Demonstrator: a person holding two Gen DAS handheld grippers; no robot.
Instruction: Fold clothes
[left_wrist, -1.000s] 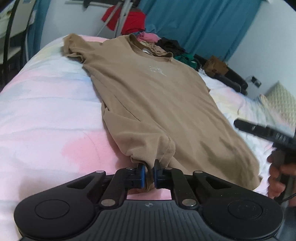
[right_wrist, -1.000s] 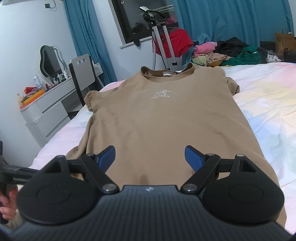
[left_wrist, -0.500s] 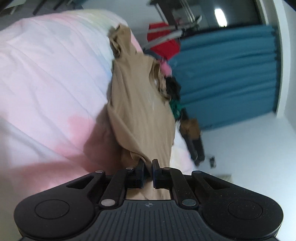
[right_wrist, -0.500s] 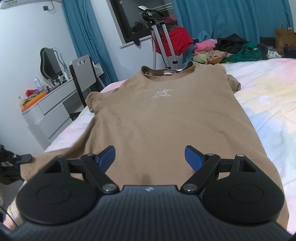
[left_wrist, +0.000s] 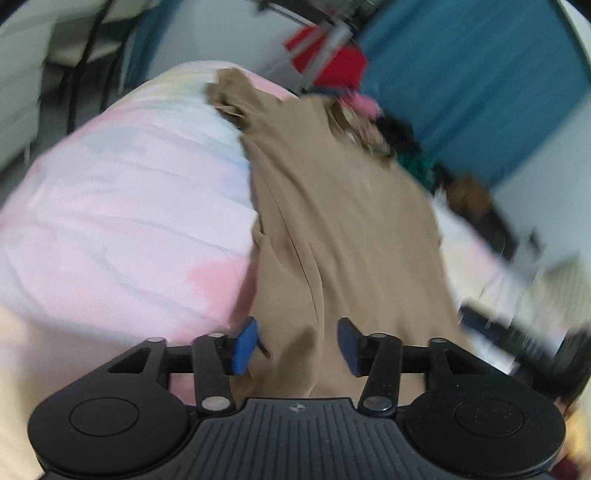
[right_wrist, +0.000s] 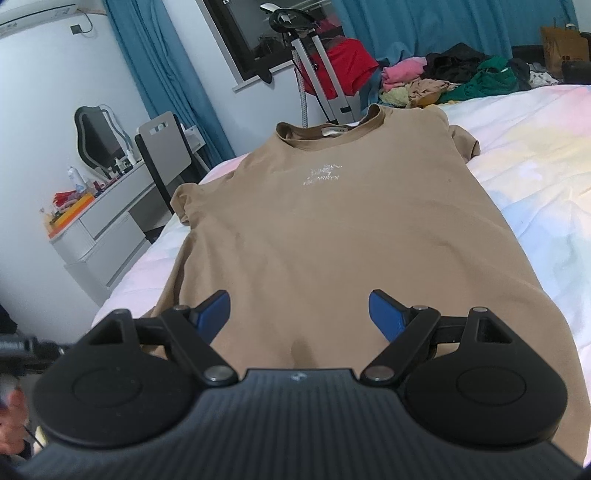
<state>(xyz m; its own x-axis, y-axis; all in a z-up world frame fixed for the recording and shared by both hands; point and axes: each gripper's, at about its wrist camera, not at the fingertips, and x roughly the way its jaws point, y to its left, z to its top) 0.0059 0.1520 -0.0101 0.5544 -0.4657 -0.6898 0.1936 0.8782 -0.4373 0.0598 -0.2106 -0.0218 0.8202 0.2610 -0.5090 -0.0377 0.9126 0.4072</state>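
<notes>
A tan T-shirt (right_wrist: 332, 229) with a small white chest logo lies face up and lengthwise on the bed, collar at the far end. In the blurred left wrist view the same T-shirt (left_wrist: 343, 221) runs away from me, its hem corner under my left gripper (left_wrist: 297, 345), which is open with cloth lying between the blue pads but not pinched. My right gripper (right_wrist: 299, 315) hovers open over the hem's middle, nothing between its fingers. The other gripper (left_wrist: 517, 332) shows as a dark blur at the right.
The bed (right_wrist: 535, 177) has a pastel pink, blue and yellow cover. A heap of clothes (right_wrist: 454, 81) lies beyond the collar. A drying rack with a red garment (right_wrist: 343, 66), a chair (right_wrist: 162, 147) and a white dresser (right_wrist: 103, 229) stand to the left.
My left gripper was shut on the shirt's hem corner, lifted it, and has now opened and let it go. Its view swung and blurred. The right gripper stayed open, nearly still.
</notes>
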